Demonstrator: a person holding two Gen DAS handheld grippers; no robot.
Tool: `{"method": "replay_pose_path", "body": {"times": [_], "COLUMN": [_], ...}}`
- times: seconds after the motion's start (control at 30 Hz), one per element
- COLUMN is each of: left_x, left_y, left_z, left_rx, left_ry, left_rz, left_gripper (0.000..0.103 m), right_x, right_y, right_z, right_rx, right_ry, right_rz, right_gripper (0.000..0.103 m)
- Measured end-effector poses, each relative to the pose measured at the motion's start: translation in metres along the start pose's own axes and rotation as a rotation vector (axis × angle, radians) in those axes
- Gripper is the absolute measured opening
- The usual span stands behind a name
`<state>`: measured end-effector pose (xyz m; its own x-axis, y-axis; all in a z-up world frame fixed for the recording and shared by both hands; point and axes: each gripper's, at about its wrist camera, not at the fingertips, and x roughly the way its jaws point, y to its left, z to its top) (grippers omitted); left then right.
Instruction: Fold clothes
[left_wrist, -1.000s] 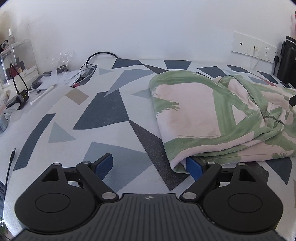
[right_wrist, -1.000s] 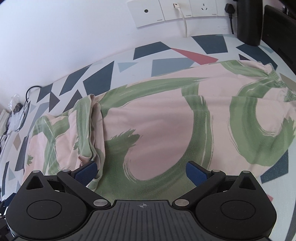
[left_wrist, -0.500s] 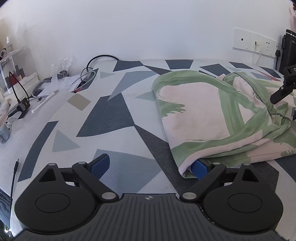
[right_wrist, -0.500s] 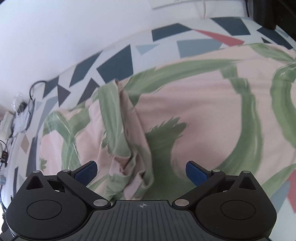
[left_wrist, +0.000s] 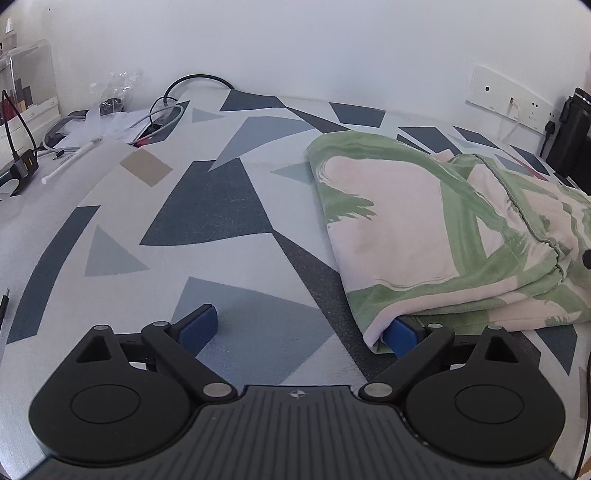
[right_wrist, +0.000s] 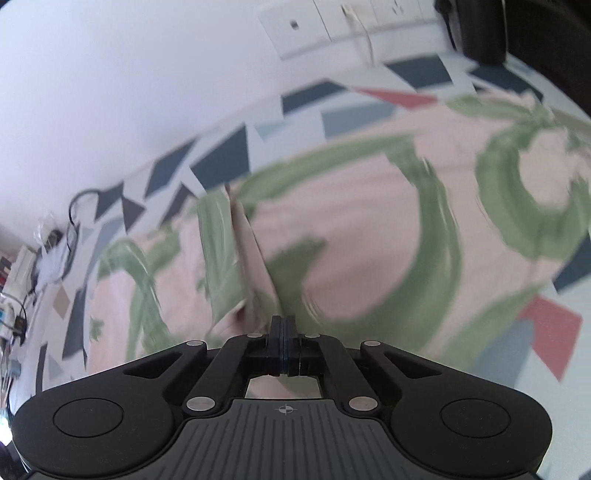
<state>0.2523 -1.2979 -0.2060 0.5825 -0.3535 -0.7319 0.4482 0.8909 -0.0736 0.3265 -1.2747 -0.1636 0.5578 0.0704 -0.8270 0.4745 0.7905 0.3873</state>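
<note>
While the right gripper (right_wrist: 282, 325) pinches a ridge of the pink-and-green garment (left_wrist: 436, 236) lying on the patterned table (left_wrist: 207, 218), the left gripper (left_wrist: 299, 328) is opening at its corner, so a matching grip seems next.

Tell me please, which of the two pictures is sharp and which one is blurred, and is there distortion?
Left wrist view: sharp, evenly lit, the garment and the patterned cover crisp; fisheye bends the edges and darkens the corners. Right wrist view: motion blur smears the garment's green strokes and the wall sockets, while the camera's own tongs stay sharp.
</note>
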Motion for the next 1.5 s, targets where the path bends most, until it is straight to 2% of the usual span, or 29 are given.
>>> {"method": "replay_pose_path", "body": {"times": [0.07,0.1,0.13,0.2,0.3,0.43,0.53,0.57,0.63,0.8,0.87,0.97,1.0,1.03,1.07,1.13,1.23,1.3,1.4,1.5], "left_x": [0.001,0.002,0.002,0.003,0.004,0.005,0.005,0.005,0.004,0.005,0.005,0.006,0.007,0.007,0.007,0.007,0.006,0.006,0.006,0.005], "left_y": [0.001,0.001,0.002,0.003,0.004,0.006,0.008,0.008,0.008,0.009,0.009,0.010,0.010,0.010,0.010,0.009,0.008,0.008,0.007,0.006], "left_z": [0.000,0.000,0.001,0.001,0.001,0.000,-0.001,-0.001,-0.001,-0.001,0.000,0.000,0.000,0.001,0.001,0.001,0.000,0.000,-0.001,-0.002], "left_rx": [0.005,0.007,0.009,0.011,0.009,0.002,-0.004,-0.004,-0.003,0.005,0.011,0.006,0.008,0.009,0.009,0.009,0.006,0.003,-0.004,-0.012], "left_ry": [0.001,0.001,0.001,0.003,0.004,-0.001,-0.005,-0.005,-0.005,-0.005,-0.003,-0.001,-0.001,-0.001,0.000,0.001,0.000,-0.001,-0.002,-0.003], "left_rz": [-0.005,-0.007,-0.009,-0.012,-0.016,-0.018,-0.018,-0.019,-0.021,-0.026,-0.028,-0.031,-0.031,-0.031,-0.030,-0.028,-0.022,-0.018,-0.010,0.000], "left_gripper": [0.099,0.100,0.100,0.101,0.103,0.103,0.103,0.103,0.103,0.103,0.103,0.103,0.103,0.103,0.103,0.103,0.103,0.103,0.103,0.103], "right_x": [0.000,0.000,-0.001,0.001,0.017,0.034,0.040,0.040,0.029,-0.025,-0.036,-0.020,-0.009,-0.003,-0.003,-0.005,-0.001,0.014,0.047,0.078], "right_y": [-0.007,-0.011,-0.016,-0.019,-0.005,0.023,0.039,0.040,0.041,0.049,0.042,0.032,0.032,0.030,0.027,0.022,0.023,0.031,0.043,0.060], "right_z": [-0.006,-0.007,-0.008,-0.008,-0.003,0.001,0.006,0.006,0.006,0.009,0.008,-0.003,-0.006,-0.007,-0.008,0.003,0.028,0.048,0.070,0.076], "right_rx": [0.032,0.083,0.139,0.242,0.235,0.148,0.065,0.068,0.060,-0.002,0.020,0.022,0.002,-0.004,0.008,0.034,0.009,-0.064,-0.139,-0.206], "right_ry": [0.003,-0.018,-0.042,-0.077,-0.049,-0.032,-0.002,-0.009,-0.053,-0.193,-0.178,-0.052,0.001,0.015,-0.009,-0.064,-0.129,-0.148,-0.113,-0.073], "right_rz": [0.000,0.024,0.051,0.094,0.102,0.063,0.062,0.060,0.077,0.113,0.091,0.010,-0.053,-0.098,-0.112,-0.083,-0.051,-0.051,-0.060,-0.084], "right_gripper": [0.007,0.026,0.055,0.077,0.075,0.075,0.025,0.024,0.007,0.006,0.006,0.006,0.008,0.019,0.034,0.045,0.048,0.055,0.058,0.060]}}
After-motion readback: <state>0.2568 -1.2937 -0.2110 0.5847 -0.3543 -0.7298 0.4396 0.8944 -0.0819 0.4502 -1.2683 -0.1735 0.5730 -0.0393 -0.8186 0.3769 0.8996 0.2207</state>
